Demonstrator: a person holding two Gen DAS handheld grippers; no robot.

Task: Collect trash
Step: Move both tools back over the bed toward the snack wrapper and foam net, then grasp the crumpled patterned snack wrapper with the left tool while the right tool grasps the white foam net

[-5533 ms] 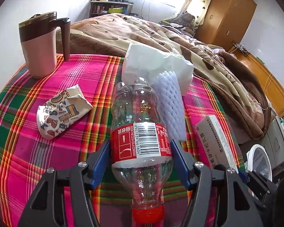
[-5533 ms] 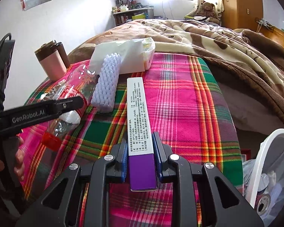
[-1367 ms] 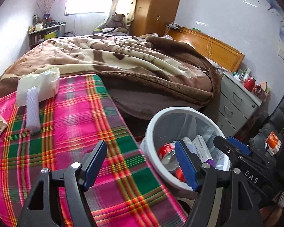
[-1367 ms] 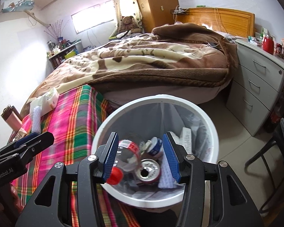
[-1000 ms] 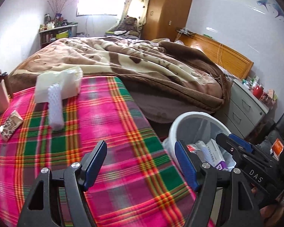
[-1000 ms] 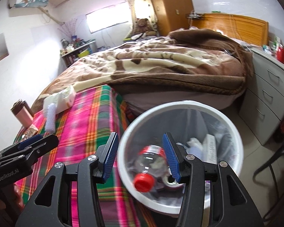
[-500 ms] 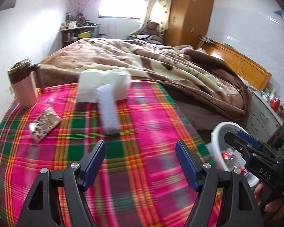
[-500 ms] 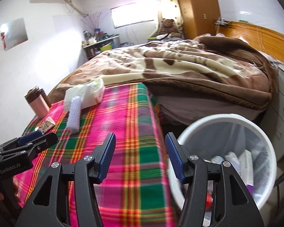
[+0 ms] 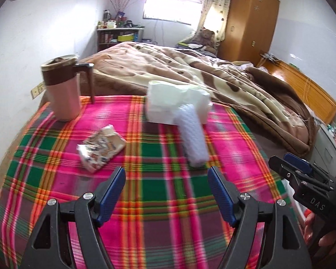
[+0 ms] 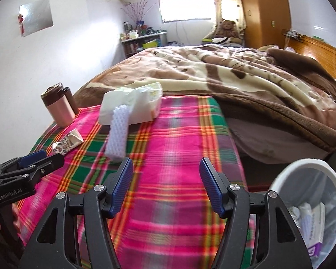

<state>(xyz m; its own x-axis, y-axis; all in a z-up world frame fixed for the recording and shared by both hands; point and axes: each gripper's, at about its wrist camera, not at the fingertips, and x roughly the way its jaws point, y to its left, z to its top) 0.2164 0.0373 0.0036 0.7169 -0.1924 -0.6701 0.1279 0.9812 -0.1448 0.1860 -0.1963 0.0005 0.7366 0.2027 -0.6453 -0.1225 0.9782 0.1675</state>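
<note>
A white foam net sleeve (image 9: 193,139) lies on the plaid cloth (image 9: 159,204), in front of a white tissue pack (image 9: 168,103). A crumpled printed wrapper (image 9: 102,149) lies to its left. My left gripper (image 9: 166,190) is open and empty above the cloth, short of both. In the right wrist view my right gripper (image 10: 166,182) is open and empty over the cloth, with the foam sleeve (image 10: 118,134) and wrapper (image 10: 67,144) ahead to the left. The white trash bin (image 10: 311,206) stands at lower right and holds trash.
A pink and brown mug (image 9: 62,89) stands at the cloth's back left corner. A bed with a brown blanket (image 9: 212,83) lies behind. The right gripper's body (image 9: 306,186) shows at the right of the left wrist view. A nightstand (image 9: 331,143) stands right.
Both grippers, empty after the bottle and box went into the bin, have swung left from the bin back over the plaid cloth toward the foam sleeve and wrapper.
</note>
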